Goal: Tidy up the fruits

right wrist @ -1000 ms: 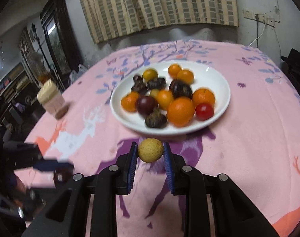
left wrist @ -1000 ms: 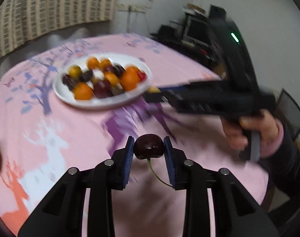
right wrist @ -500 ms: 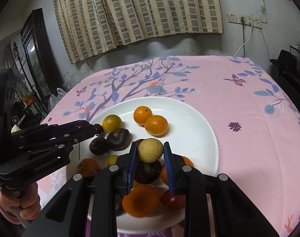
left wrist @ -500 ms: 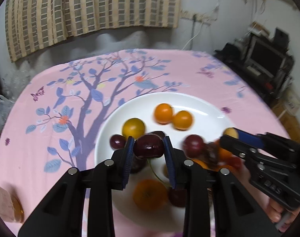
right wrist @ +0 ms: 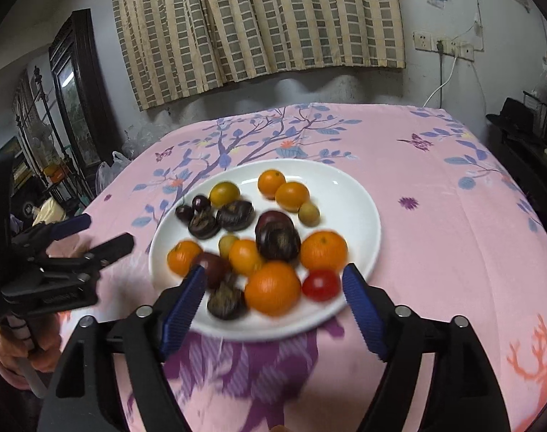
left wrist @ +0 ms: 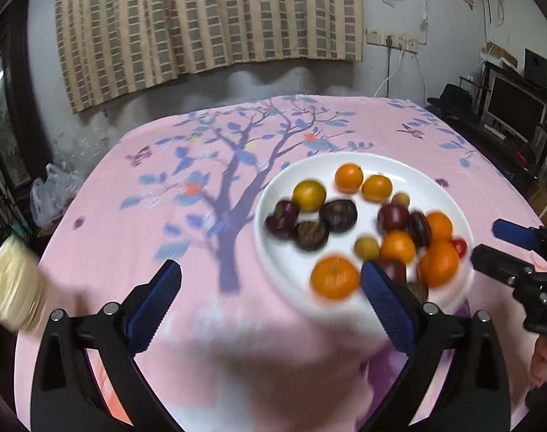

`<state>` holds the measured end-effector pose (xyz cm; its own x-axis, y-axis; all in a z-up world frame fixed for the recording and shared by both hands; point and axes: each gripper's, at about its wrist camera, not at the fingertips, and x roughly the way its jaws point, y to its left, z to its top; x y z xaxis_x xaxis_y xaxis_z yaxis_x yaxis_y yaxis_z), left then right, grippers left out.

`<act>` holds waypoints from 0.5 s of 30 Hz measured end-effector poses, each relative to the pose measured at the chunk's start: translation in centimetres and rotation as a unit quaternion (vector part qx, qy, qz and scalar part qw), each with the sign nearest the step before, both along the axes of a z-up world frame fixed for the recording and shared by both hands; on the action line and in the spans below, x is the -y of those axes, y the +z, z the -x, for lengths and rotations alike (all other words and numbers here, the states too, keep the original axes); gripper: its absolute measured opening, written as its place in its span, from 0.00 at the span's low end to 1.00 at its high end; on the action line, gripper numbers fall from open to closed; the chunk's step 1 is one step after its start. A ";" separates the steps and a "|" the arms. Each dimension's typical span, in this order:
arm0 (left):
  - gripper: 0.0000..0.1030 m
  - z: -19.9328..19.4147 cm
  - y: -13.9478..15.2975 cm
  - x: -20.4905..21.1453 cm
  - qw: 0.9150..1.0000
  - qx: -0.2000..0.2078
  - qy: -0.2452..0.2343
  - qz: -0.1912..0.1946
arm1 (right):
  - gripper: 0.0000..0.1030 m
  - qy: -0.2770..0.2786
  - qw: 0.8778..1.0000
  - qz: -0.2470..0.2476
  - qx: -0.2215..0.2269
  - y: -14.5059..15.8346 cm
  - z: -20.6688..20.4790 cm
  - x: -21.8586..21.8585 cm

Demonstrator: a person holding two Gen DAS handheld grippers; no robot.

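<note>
Both pairs of jaws have just been opening and now stand wide, with nothing between them: left gripper (left wrist: pixel 270 298), right gripper (right wrist: pixel 273 300). Beyond them, the round white ceramic plate (right wrist: pixel 360 194) carries the crowded round fruits (right wrist: pixel 273 241), somewhat blurred. Loosely piled fruit may, I think, roll off if a finger nudges it.

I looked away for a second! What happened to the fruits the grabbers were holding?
Both let go. The left gripper dropped its dark red cherry, the right gripper its small yellow-green fruit; their jaws have just been opening, empty. The white round plate stayed put.
</note>
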<state>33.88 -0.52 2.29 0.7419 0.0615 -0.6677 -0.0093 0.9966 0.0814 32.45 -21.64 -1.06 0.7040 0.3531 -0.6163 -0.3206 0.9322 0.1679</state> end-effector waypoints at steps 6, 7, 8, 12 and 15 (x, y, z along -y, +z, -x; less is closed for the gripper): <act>0.95 6.7 -1.6 -1.6 1.000 -0.008 0.001 0.013 | 0.89 0.008 0.999 0.049 -0.010 -2.4 5.7 -0.1; 0.95 7.5 -1.7 -1.7 1.000 -0.014 0.004 0.013 | 0.89 0.013 0.999 0.051 -0.011 -2.6 6.5 -0.3; 0.95 8.1 -1.8 -1.9 1.000 -0.014 0.001 0.016 | 0.90 0.016 0.998 0.054 -0.008 -2.6 7.1 -0.4; 0.95 10.4 -2.3 -2.7 0.999 -0.013 0.005 0.030 | 0.93 0.009 0.997 0.079 0.022 -2.3 9.2 -0.7; 0.95 11.2 -2.8 -3.3 0.999 -0.009 0.016 0.033 | 0.93 0.005 0.997 0.074 0.029 -2.0 9.5 -0.3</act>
